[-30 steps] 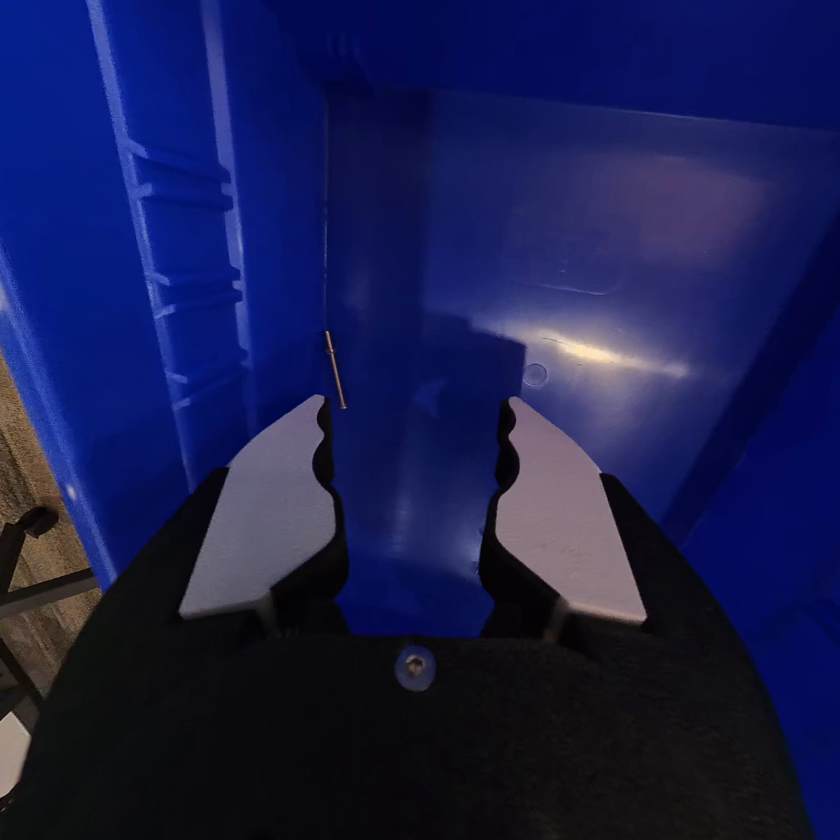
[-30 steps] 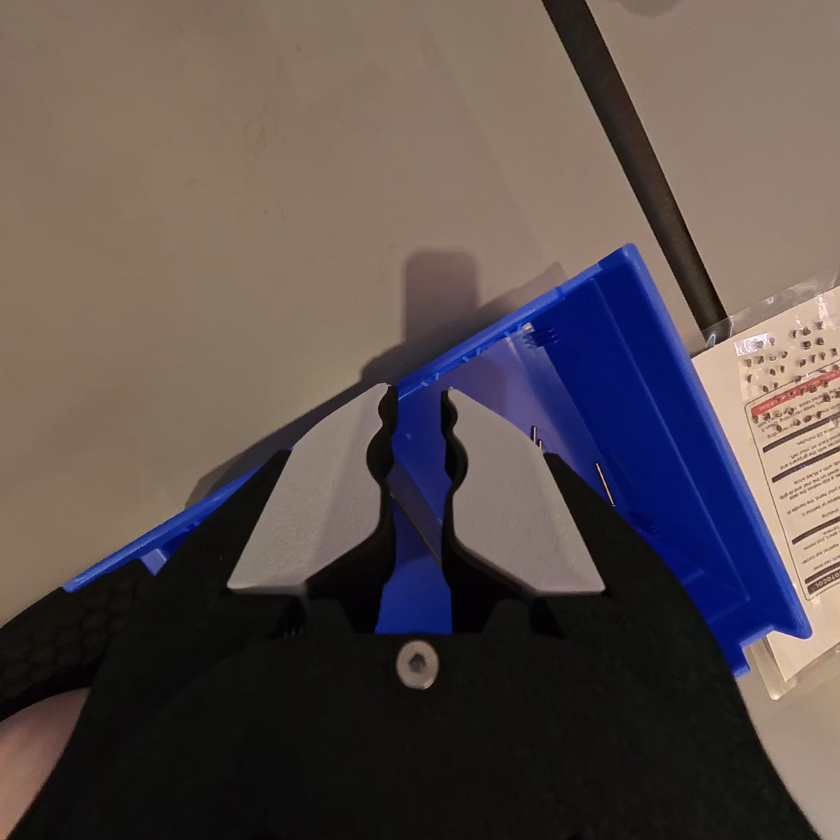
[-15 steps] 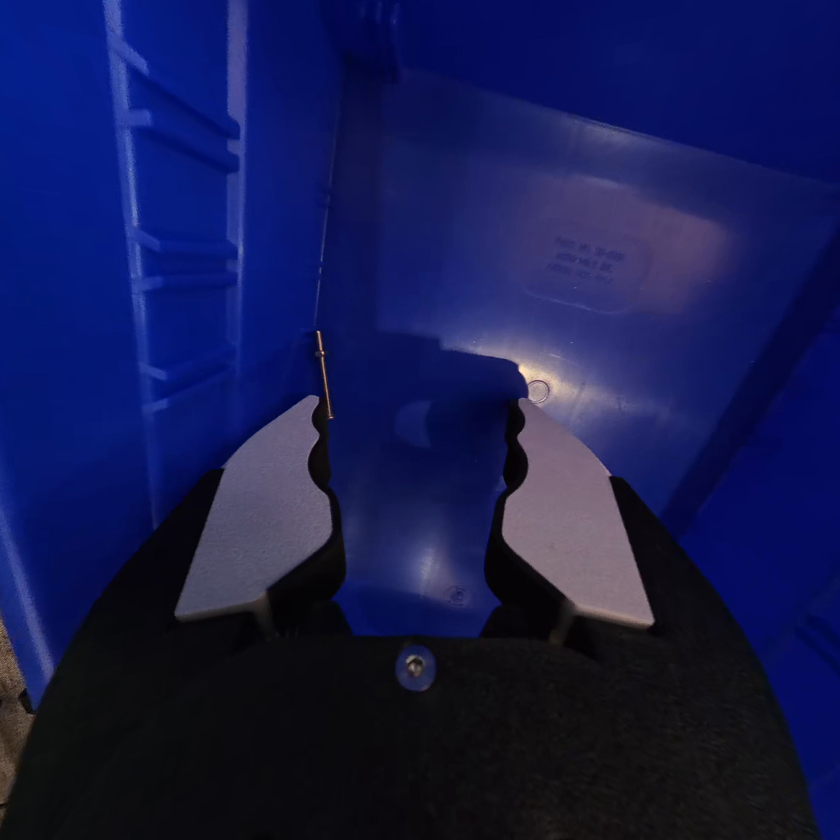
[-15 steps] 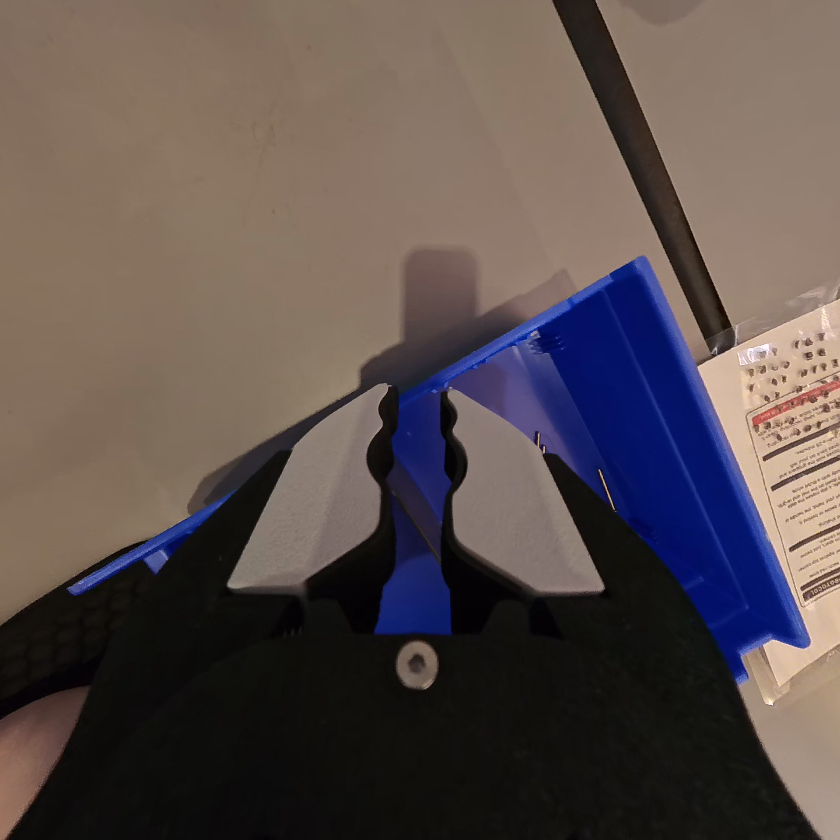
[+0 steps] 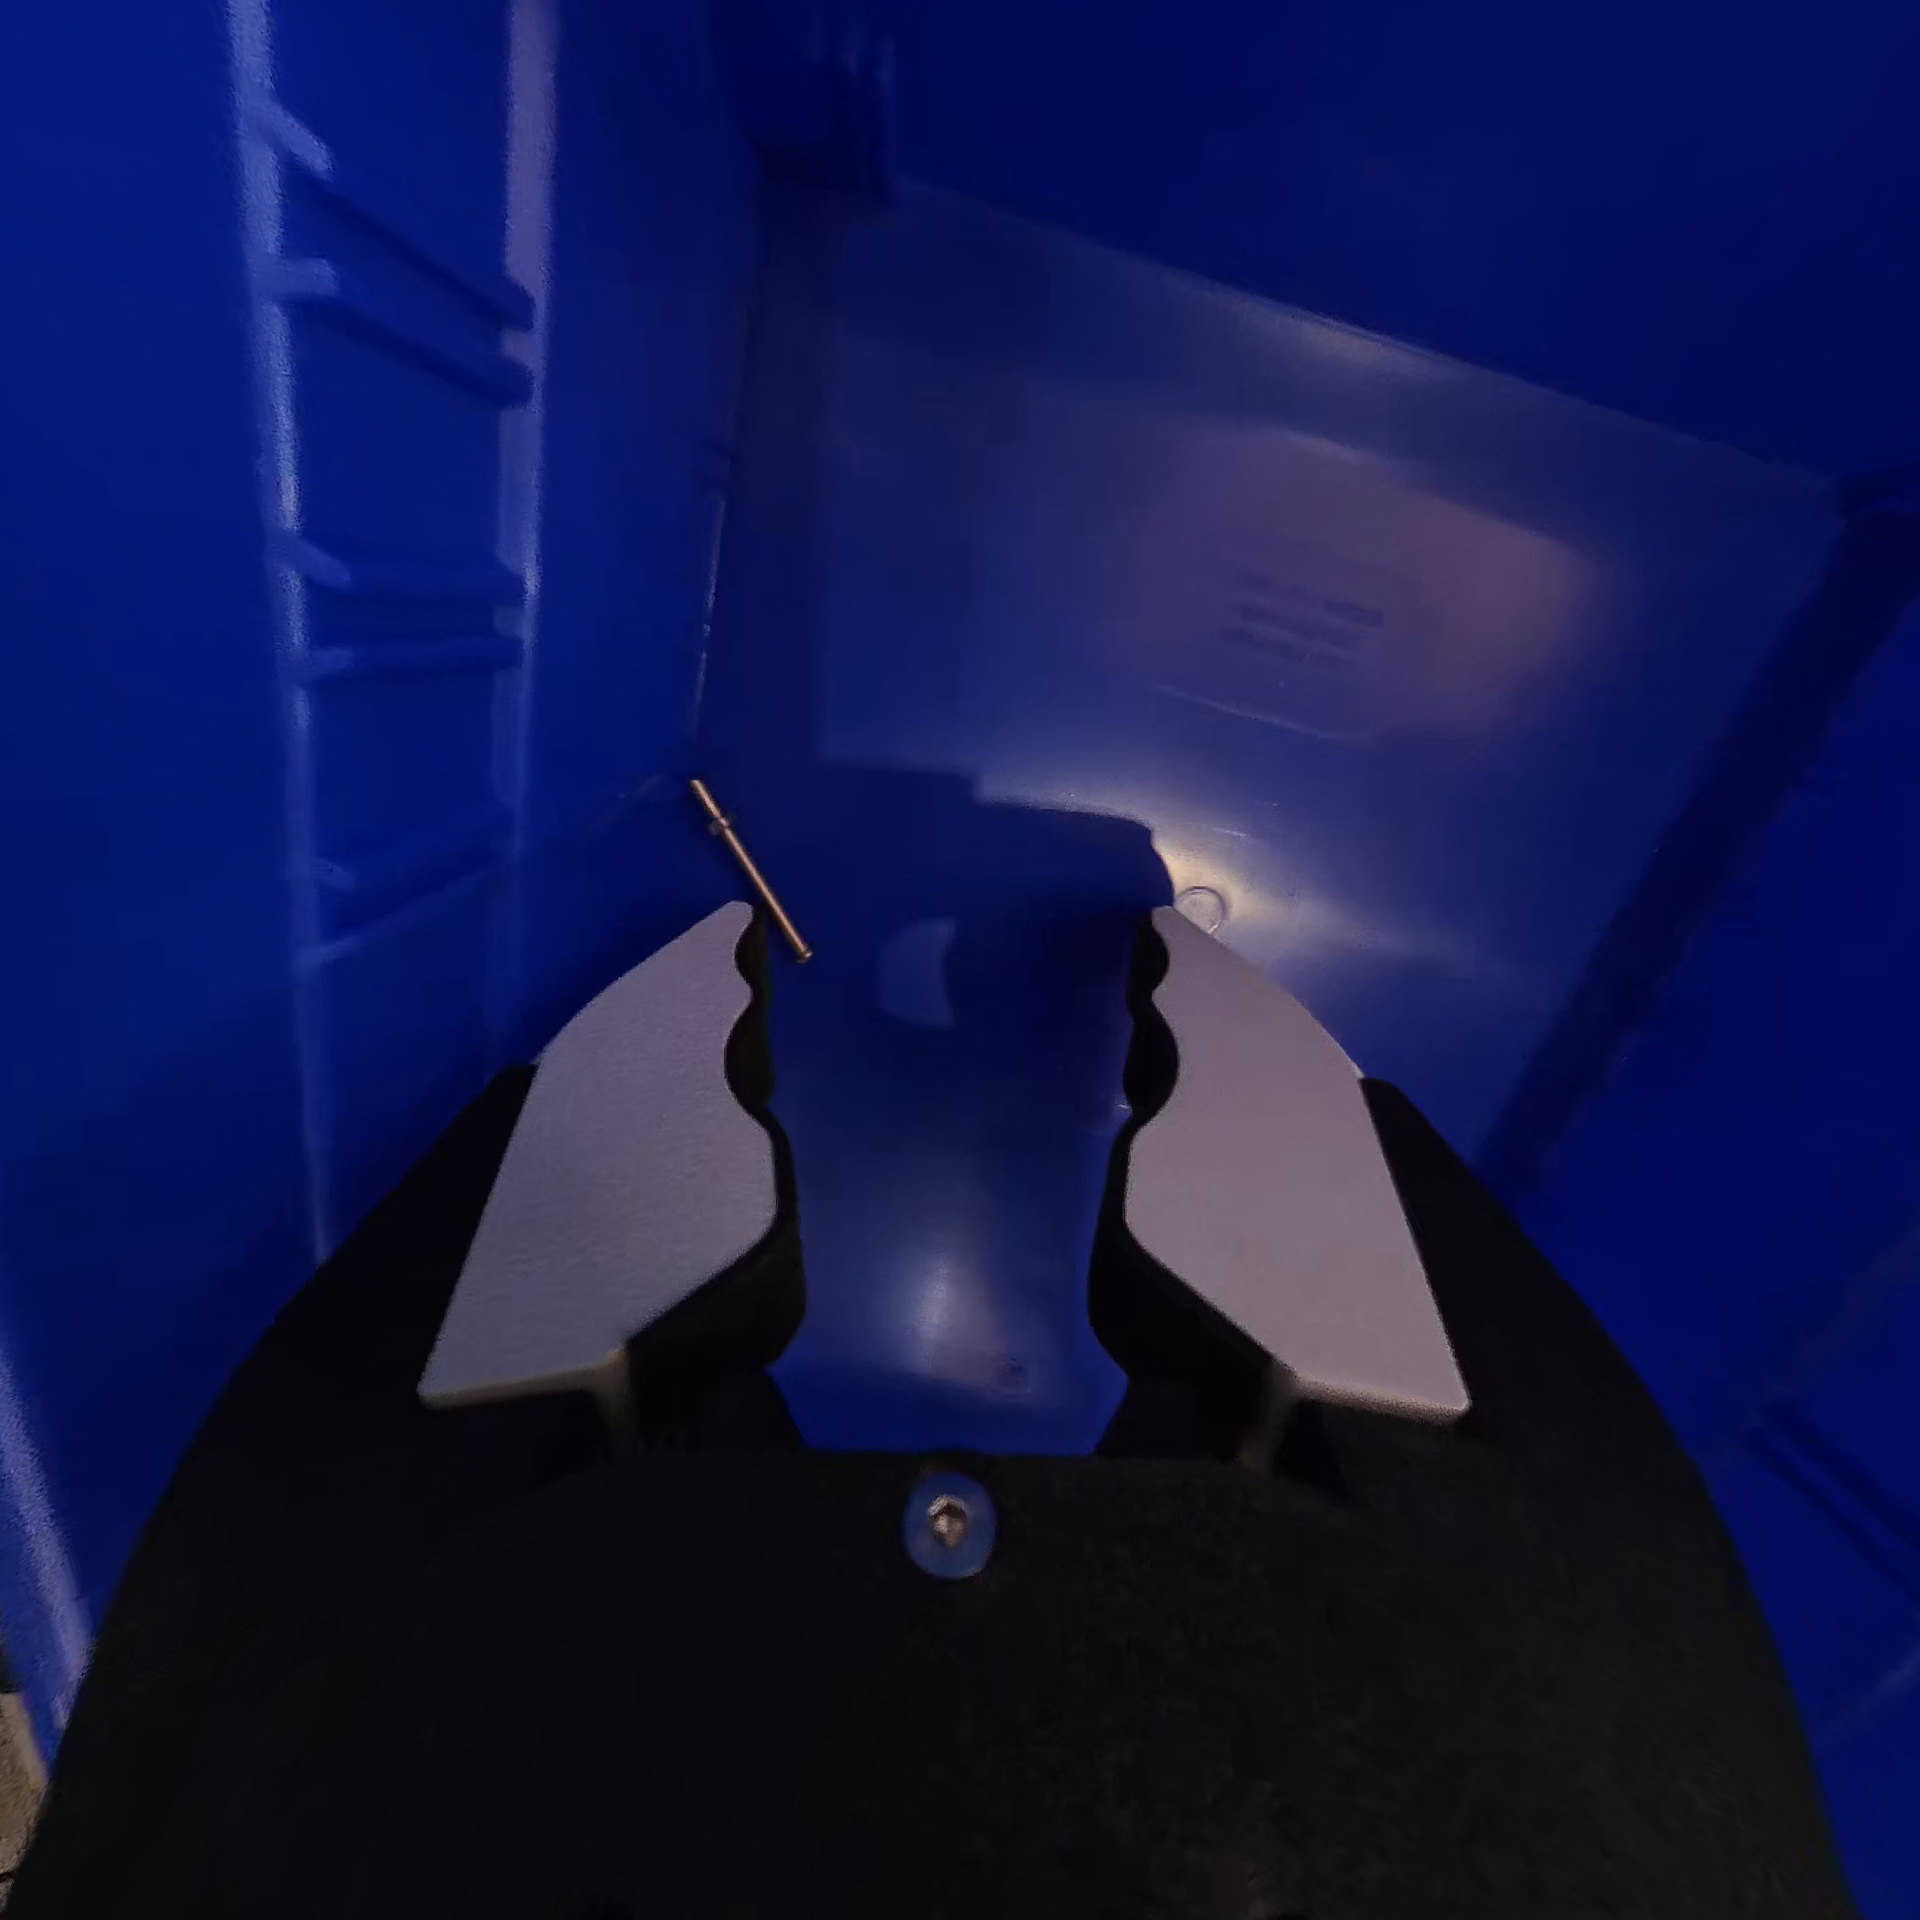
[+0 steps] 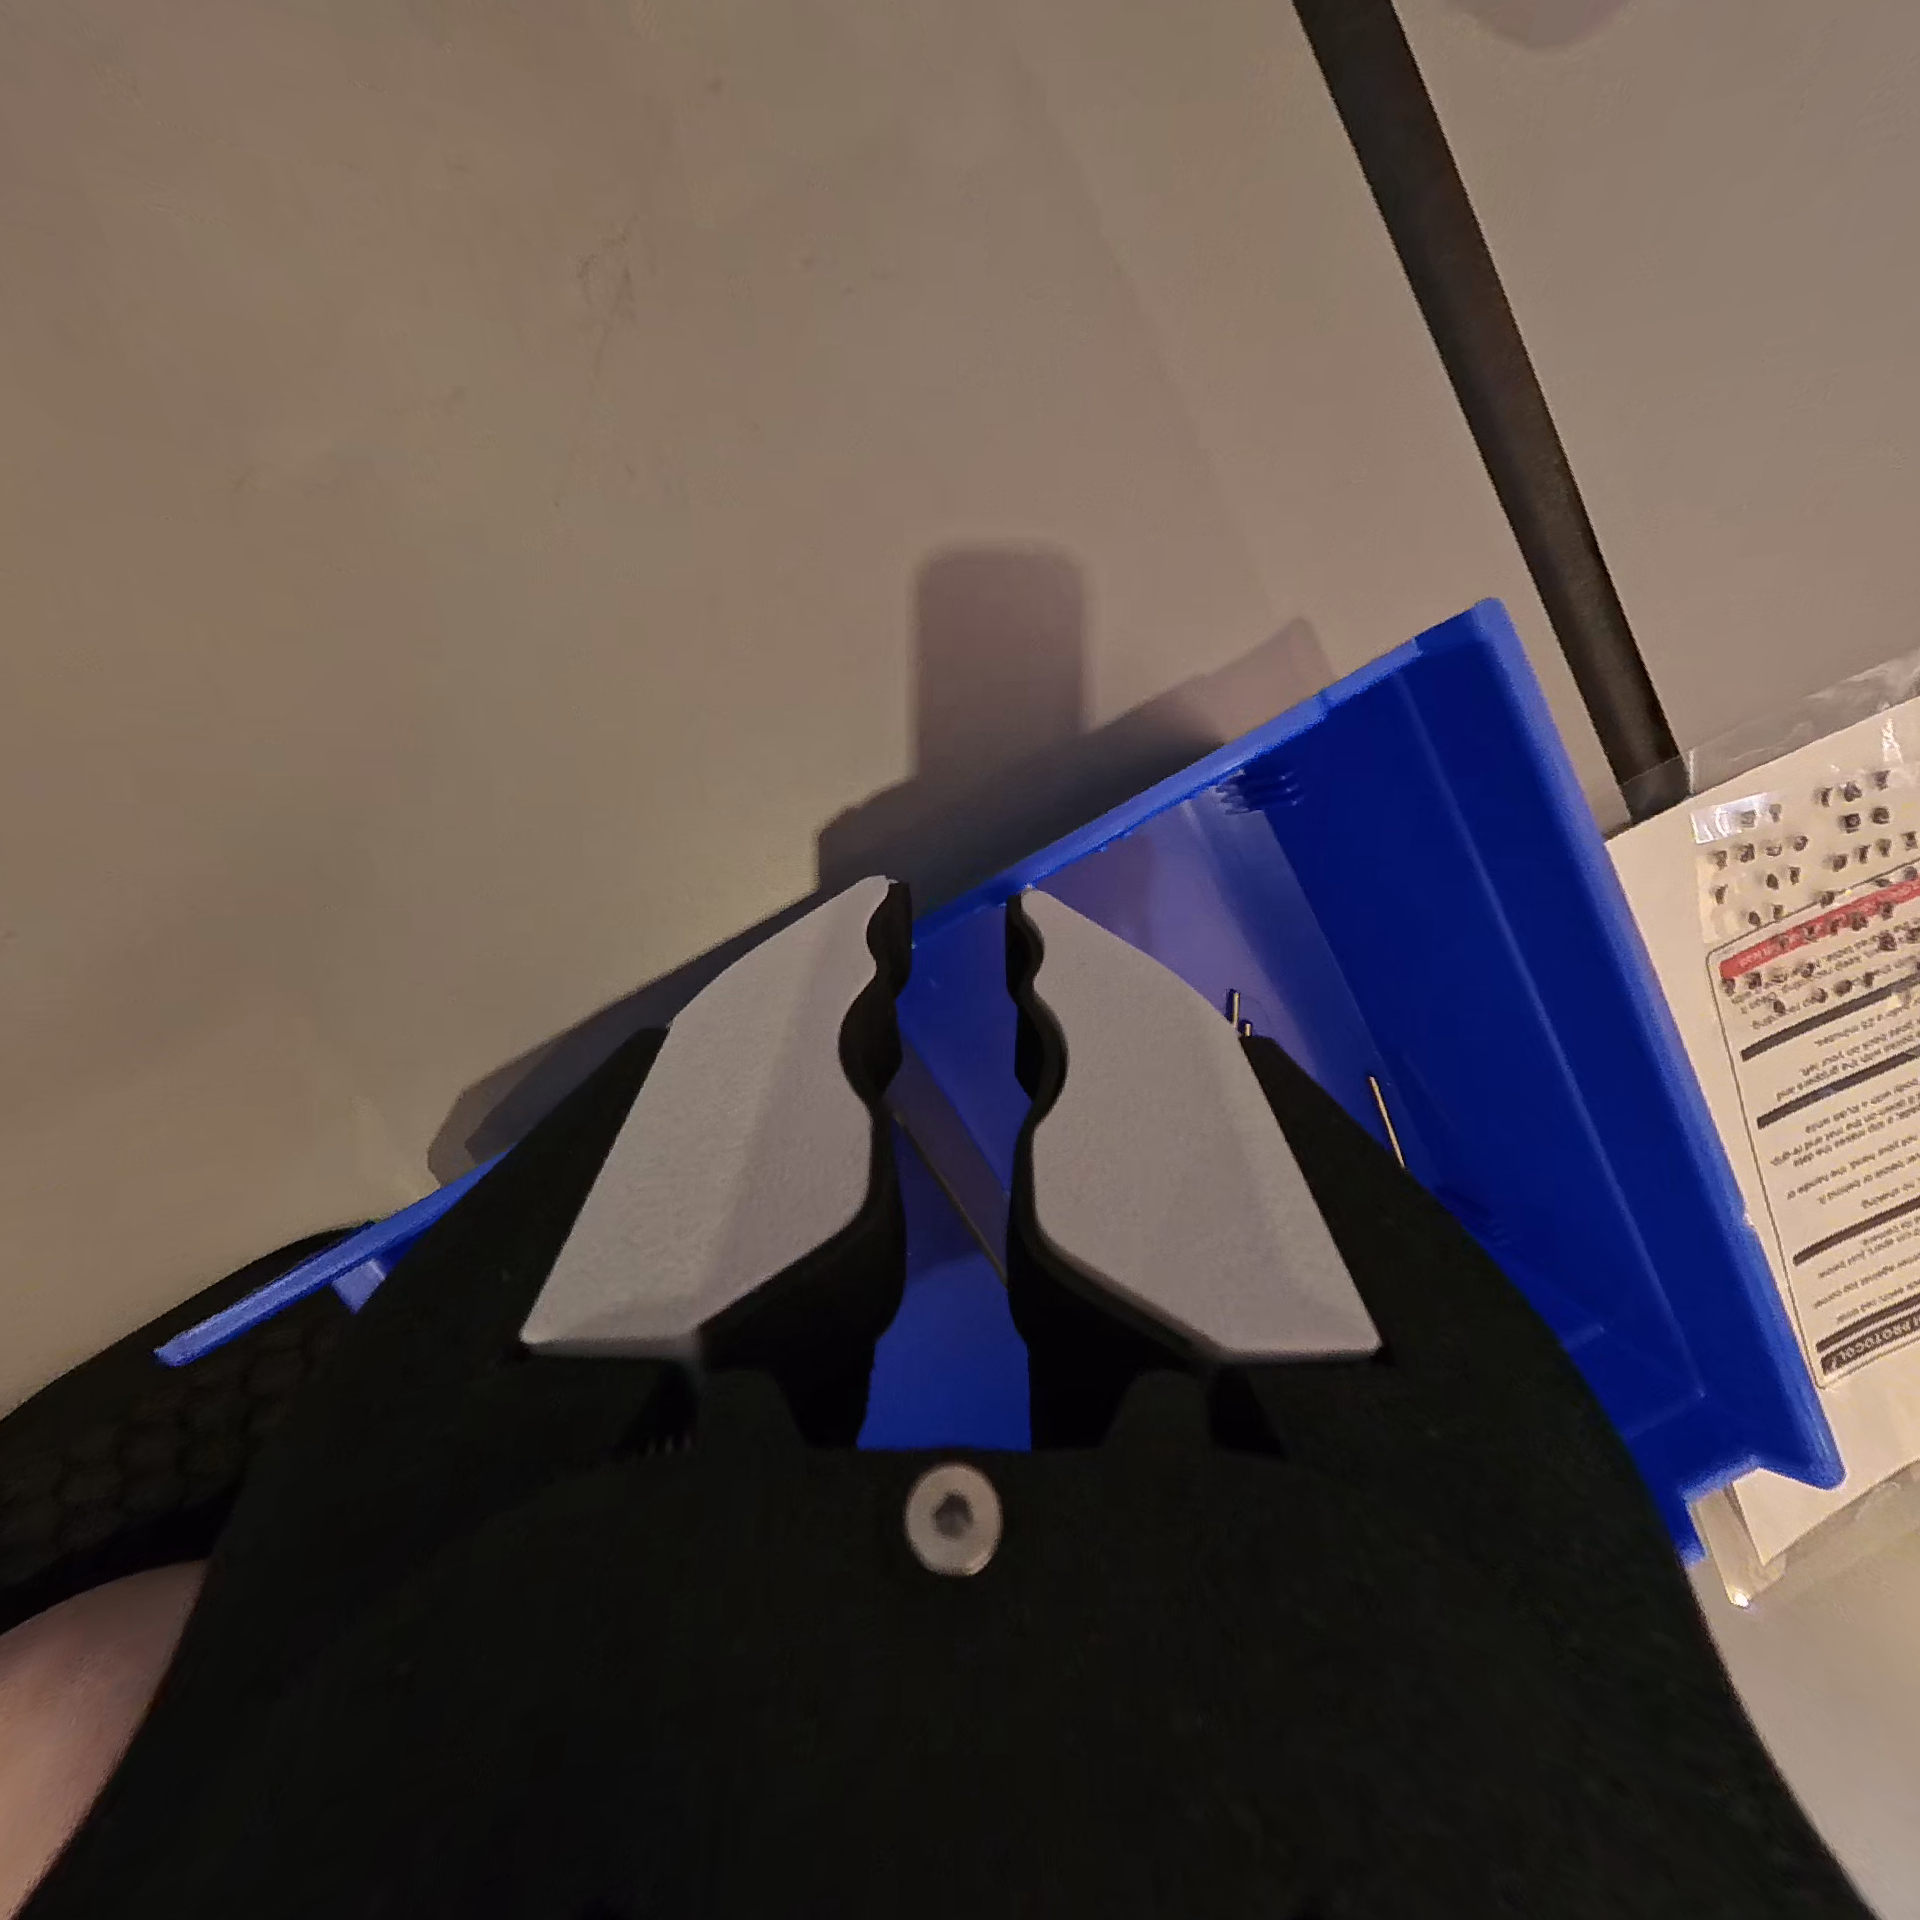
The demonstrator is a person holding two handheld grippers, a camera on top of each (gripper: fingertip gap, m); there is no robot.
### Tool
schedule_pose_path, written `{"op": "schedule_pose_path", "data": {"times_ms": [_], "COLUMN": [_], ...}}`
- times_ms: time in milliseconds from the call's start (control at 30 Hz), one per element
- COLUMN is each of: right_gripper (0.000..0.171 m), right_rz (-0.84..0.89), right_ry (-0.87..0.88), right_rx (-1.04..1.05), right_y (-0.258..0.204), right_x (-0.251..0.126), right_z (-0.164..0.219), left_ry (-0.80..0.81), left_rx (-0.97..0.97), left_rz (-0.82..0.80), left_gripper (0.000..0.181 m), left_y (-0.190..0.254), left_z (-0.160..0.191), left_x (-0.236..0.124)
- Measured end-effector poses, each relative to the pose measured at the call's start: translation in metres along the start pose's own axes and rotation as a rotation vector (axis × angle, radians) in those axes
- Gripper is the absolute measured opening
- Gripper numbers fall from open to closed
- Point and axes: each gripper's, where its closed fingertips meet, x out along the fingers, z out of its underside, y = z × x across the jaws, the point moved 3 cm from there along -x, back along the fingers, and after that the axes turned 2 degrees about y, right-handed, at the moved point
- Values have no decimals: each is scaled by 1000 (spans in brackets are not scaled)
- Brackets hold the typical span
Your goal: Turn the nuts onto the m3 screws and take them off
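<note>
Left wrist view looks straight into a deep blue plastic bin (image 5: 1351,520), and the one task piece plainly visible is a thin brass-coloured metal screw (image 5: 748,871) lying on the bin floor at the foot of the ribbed left wall. It lies slanted, with a small collar on its shaft near the far end; whether that collar is a nut I cannot tell. Its near end sits just beside the tip of the left finger (image 5: 623,1164) of the left gripper (image 5: 951,920), but whether the two touch is not clear. That gripper's grey, wavy-edged fingers are spread wide with only bare blue floor between them, holding nothing. A bright glare patch lies on the floor by the right fingertip.

Seen from the right wrist view, the bin (image 6: 1507,935) rests on a plain grey tabletop (image 6: 520,416). The right gripper (image 6: 956,894) hangs over the bin's far-left rim, its fingers drawn close with a narrow gap between them and nothing gripped. Two more slender brass-coloured pins show inside the bin to the right of that gripper: one (image 6: 1385,1122) against the right wall, another (image 6: 1236,1010) peeking past the right finger. Touching the bin's outer right side lies a clear plastic bag with a printed white card (image 6: 1829,1091) and small dark parts inside. A black rod (image 6: 1507,416) runs diagonally across the far right of the table.
</note>
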Motion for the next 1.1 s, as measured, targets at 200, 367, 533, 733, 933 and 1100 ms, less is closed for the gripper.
{"op": "schedule_pose_path", "data": {"times_ms": [200,367,533,733,933,1100], "right_gripper": [16,16,16,16,16,16], "right_rz": [0,3,4,3,-3,-5], "right_ry": [-5,-7,-9,-10,-6,-6], "right_rx": [-5,-8,-9,-12,-11,-12], "right_y": [-1,-1,-2,-2,-1,-2], "right_x": [1,0,0,0,0,0], "right_z": [0,-1,-1,-1,0,0], "left_ry": [6,27,38,46,-15,-95], "left_rx": [-15,8,-9,-10,50,156], "left_rz": [-3,0,-5,-12,20,101], "left_gripper": [46,23,12,6,4,5], "left_y": [-9,-9,-13,-15,-7,7], "left_z": [-1,-3,-3,-3,5,22], "left_x": [-1,-1,-1,0,-3,-7]}}
